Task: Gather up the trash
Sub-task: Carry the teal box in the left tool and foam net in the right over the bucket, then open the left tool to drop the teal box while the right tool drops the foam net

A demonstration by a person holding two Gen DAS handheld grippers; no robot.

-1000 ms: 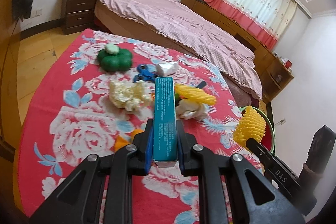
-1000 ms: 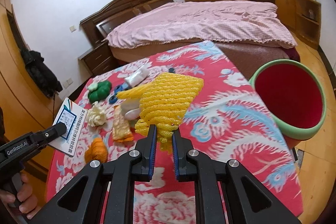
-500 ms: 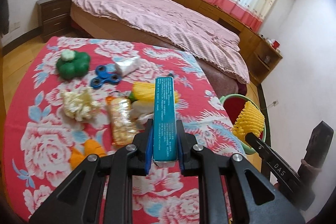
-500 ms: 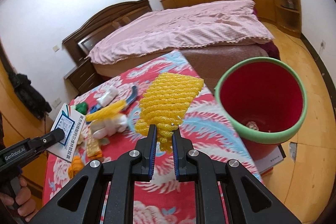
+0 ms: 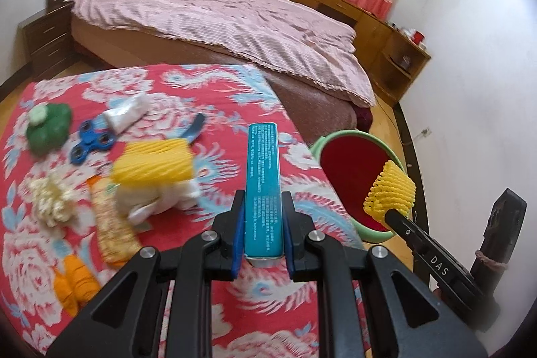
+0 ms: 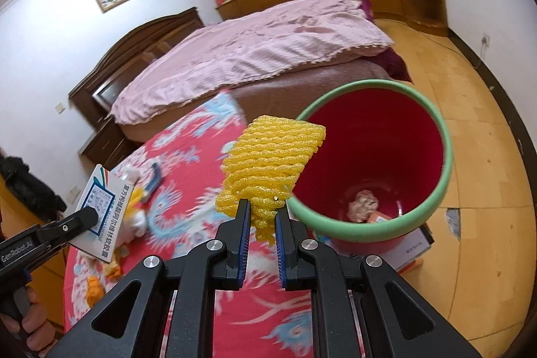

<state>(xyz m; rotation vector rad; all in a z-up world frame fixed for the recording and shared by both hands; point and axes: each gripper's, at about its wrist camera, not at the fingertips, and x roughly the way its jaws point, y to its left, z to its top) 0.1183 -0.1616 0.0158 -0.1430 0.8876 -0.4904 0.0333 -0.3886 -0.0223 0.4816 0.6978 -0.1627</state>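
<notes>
My left gripper (image 5: 262, 210) is shut on a teal medicine box (image 5: 262, 187), held upright above the red floral table (image 5: 208, 307); the box also shows in the right wrist view (image 6: 100, 210). My right gripper (image 6: 262, 217) is shut on a yellow foam net (image 6: 272, 163), held at the rim of the red bin with a green rim (image 6: 436, 190). The net (image 5: 391, 193) hangs over the bin (image 5: 349, 170) in the left wrist view too. Some trash lies in the bin's bottom (image 6: 362, 207).
On the table lie a second yellow foam net (image 5: 154, 163), white tissue (image 5: 157, 200), a snack wrapper (image 5: 114, 230), orange peel (image 5: 74, 280), crumpled cream paper (image 5: 50, 200), a blue spinner (image 5: 94, 143), a green toy (image 5: 48, 126). A bed (image 5: 218, 19) stands behind.
Both grippers have swung right toward the bin. The yellow net moved from over the table to the bin's rim. The bin looms larger in both views.
</notes>
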